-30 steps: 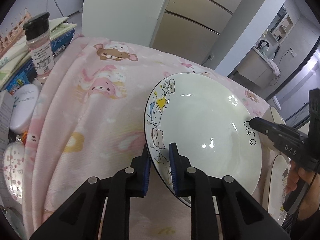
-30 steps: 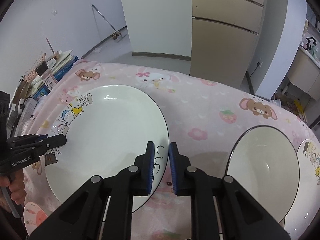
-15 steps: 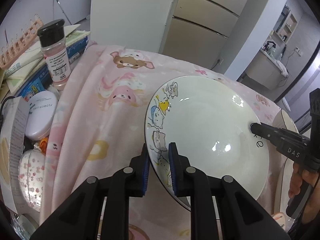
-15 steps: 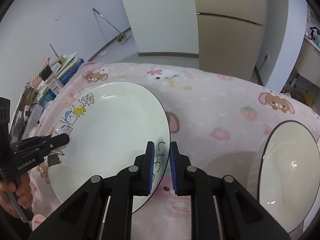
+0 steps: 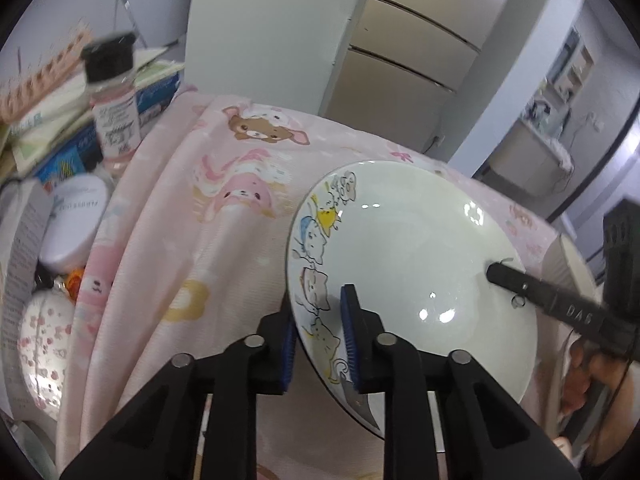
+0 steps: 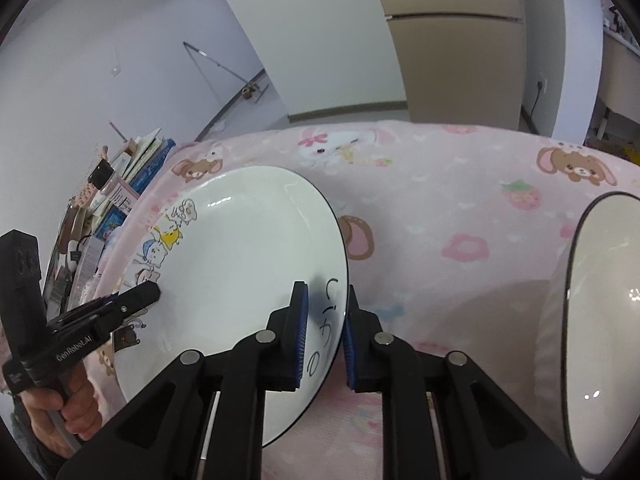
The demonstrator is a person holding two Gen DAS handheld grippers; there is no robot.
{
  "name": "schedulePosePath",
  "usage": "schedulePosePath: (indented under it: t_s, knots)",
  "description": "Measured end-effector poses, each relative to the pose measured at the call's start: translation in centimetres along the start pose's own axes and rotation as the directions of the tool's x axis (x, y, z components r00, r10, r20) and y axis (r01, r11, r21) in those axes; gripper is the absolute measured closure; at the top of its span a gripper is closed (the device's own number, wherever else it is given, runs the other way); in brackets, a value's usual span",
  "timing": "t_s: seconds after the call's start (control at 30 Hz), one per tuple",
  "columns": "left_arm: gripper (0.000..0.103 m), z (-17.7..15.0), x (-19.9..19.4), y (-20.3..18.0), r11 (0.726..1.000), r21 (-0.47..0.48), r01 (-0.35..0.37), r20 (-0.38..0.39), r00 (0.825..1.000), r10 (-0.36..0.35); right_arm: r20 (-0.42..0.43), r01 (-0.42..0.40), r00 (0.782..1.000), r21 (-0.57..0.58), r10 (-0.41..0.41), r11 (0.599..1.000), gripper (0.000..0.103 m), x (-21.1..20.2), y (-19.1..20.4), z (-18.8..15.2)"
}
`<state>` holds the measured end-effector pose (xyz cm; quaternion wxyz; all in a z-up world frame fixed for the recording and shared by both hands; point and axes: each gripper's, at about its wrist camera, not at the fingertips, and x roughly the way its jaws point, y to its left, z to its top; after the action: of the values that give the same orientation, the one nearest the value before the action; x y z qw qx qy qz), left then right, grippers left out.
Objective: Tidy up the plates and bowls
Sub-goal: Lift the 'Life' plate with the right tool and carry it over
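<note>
Held between both grippers: a wide, shallow white ceramic plate with cartoon cats along one rim (image 5: 412, 264), raised and tilted above the pink cartoon-print cloth (image 5: 168, 248). Left gripper (image 5: 318, 344) clamped on the cat-printed edge, right gripper (image 6: 323, 332) clamped on the opposite, lettered edge, so the plate spans straight across from one hand to the other, neither nearer. Off to the right, well apart on the cloth, a plain white black-rimmed bowl (image 6: 600, 320), probably where the plate belongs. Behind the cloth, pale walls and beige cabinet doors (image 6: 456, 52); at the left, a clear black-capped spice jar (image 5: 112, 96) among stacked books.
</note>
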<state>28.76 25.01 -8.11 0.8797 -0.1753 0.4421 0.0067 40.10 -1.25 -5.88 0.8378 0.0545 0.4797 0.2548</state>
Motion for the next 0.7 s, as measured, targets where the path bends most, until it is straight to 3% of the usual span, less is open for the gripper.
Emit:
schedulePosePath:
  t_s: [0.13, 0.37, 0.7]
  knots:
    - [0.084, 0.2, -1.1, -0.3, 0.999, 0.031, 0.012, 0.036, 0.999, -0.013, 0.043, -0.001, 0.999, -0.005, 0.001, 1.0, 0.089, -1.1, 0.2, 0.2]
    - [0.085, 1.3, -6.6, -2.8, 0.996, 0.089, 0.011, 0.17, 0.985, -0.026, 0.158, -0.044, 0.986, -0.03, 0.048, 0.999, 0.09, -5.7, 1.2, 1.7]
    - [0.085, 0.2, -15.2, -11.2, 0.98, 0.193, 0.039, 0.258, 0.962, -0.089, 0.272, -0.038, 0.961, -0.059, 0.052, 0.998, 0.09, -17.7, 0.3, 0.8]
